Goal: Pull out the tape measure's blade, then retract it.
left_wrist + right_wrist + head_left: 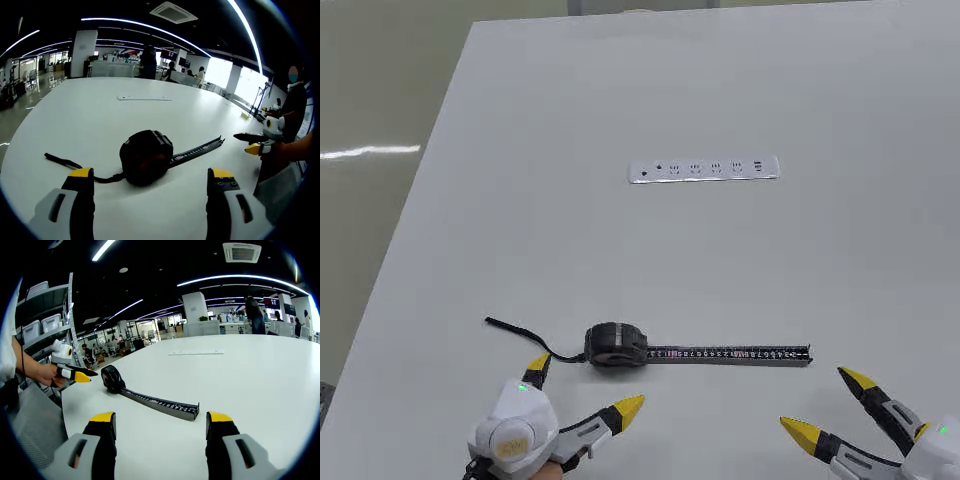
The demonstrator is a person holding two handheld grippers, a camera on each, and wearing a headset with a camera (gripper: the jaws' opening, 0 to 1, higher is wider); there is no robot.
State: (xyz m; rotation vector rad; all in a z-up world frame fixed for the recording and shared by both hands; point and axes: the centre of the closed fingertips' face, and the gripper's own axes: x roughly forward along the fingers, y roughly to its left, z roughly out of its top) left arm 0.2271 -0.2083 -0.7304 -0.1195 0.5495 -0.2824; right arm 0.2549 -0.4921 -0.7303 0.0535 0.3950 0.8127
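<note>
Both tools sit nearest, at the lower edge of the head view: the left tool [582, 388] has its jaws spread wide and holds nothing, and the right tool [828, 404] is likewise spread and empty, neither one touching anything on the worktop [520, 230]. Just beyond them lies the tape measure [700, 350], flat on the worktop and apart from both tools. Its dark case [616, 344] sits straight ahead of the left tool, close past the yellow tips, and in the left gripper view it falls between that tool's two jaws. From the case the blade [730, 354] lies drawn out toward the person's right, its long axis running side to side across the front of the worktop, roughly square to the way both tools point. Its free end [807, 355] stops near the right tool, a little beyond it and slightly to its left. So the left tool is the nearer one to the case and the right tool the nearer one to the free end. With the blade out, retracting looks like the part left to do, and that probably turns on the left tool reaching forward onto the case. A thin black strap [518, 335] trails from the case the other way, to the left. Well beyond, a white power strip [704, 169] lies parallel to the blade
</note>
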